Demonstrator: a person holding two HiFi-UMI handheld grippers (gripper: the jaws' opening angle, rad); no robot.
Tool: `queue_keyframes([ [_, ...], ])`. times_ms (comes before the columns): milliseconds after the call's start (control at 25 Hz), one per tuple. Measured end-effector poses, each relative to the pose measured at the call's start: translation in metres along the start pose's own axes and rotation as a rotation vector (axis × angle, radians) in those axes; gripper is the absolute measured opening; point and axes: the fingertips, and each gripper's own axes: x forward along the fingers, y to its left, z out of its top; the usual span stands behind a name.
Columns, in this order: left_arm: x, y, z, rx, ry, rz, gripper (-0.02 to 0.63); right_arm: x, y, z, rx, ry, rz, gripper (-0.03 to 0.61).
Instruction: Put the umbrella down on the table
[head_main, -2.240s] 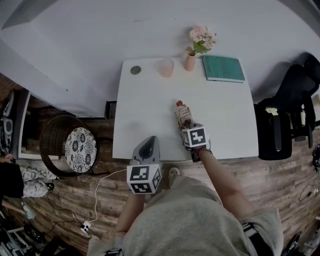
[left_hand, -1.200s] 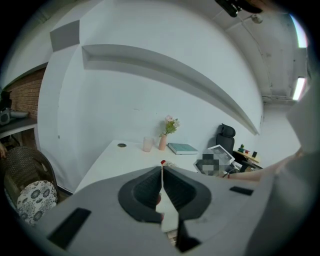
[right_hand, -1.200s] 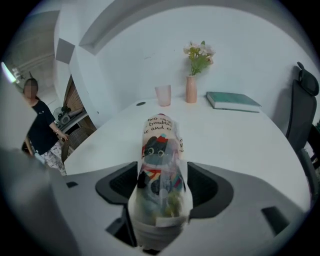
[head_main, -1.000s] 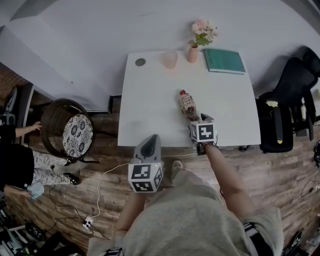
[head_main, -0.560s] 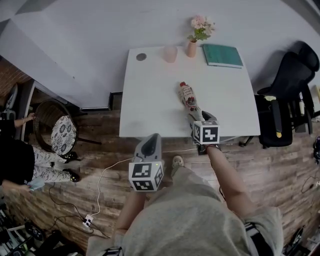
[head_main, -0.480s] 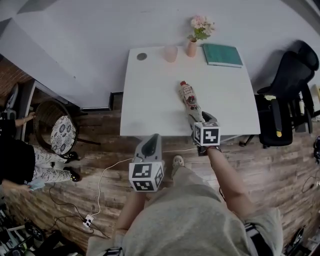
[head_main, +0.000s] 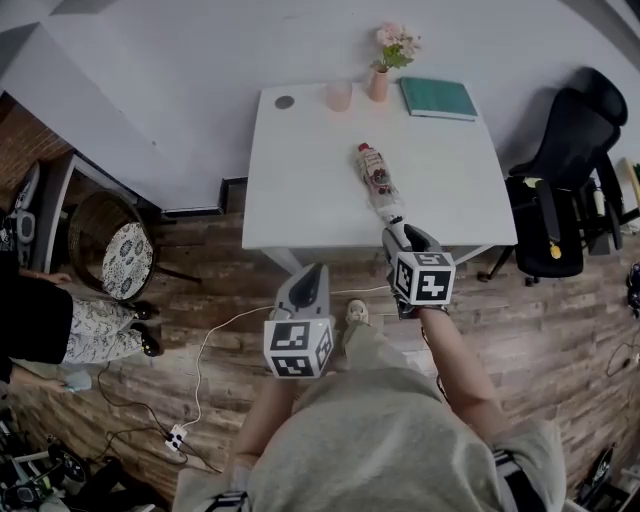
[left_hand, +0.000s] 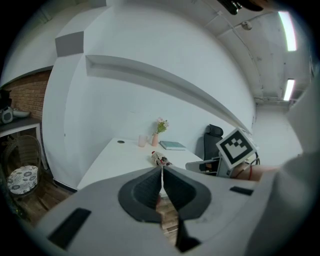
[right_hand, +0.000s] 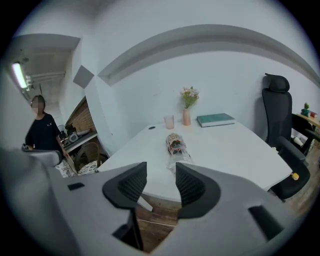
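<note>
The folded umbrella (head_main: 376, 180), red-and-white patterned with a pale near end, lies flat on the white table (head_main: 300, 190); it also shows as the umbrella (right_hand: 175, 145) in the right gripper view and the umbrella (left_hand: 160, 160) in the left gripper view. My right gripper (head_main: 398, 233) hangs just off the table's near edge, a short way back from the umbrella's end. Its jaws are closing with nothing between them, a clear gap still showing at the right gripper (right_hand: 161, 171). My left gripper (head_main: 305, 277) is held over the floor before the table; the left gripper (left_hand: 162, 171) is shut and holds nothing.
At the table's far edge stand a flower vase (head_main: 380, 80), a pink cup (head_main: 338, 96), a green book (head_main: 437, 97) and a small dark disc (head_main: 285, 102). A black office chair (head_main: 565, 190) is to the right. A wicker chair (head_main: 110, 255) and a person (head_main: 30, 320) are at left. A white cable (head_main: 215, 345) crosses the floor.
Both grippers have drawn back from the table toward my body. The right gripper has left the umbrella's near end, and the umbrella stays lying on the table.
</note>
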Motion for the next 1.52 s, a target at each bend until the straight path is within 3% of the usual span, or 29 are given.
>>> queue_keyframes([
  [760,-0.107,-0.042,-0.045,0.014,-0.019,-0.004,0.009,-0.149,0.045,-0.056,0.017,-0.108,-0.015,0.008],
  [1520,-0.187,-0.090,-0.077,0.028,-0.042,-0.056,0.009,-0.252,0.092,-0.098,-0.005,-0.202,0.058,0.002],
])
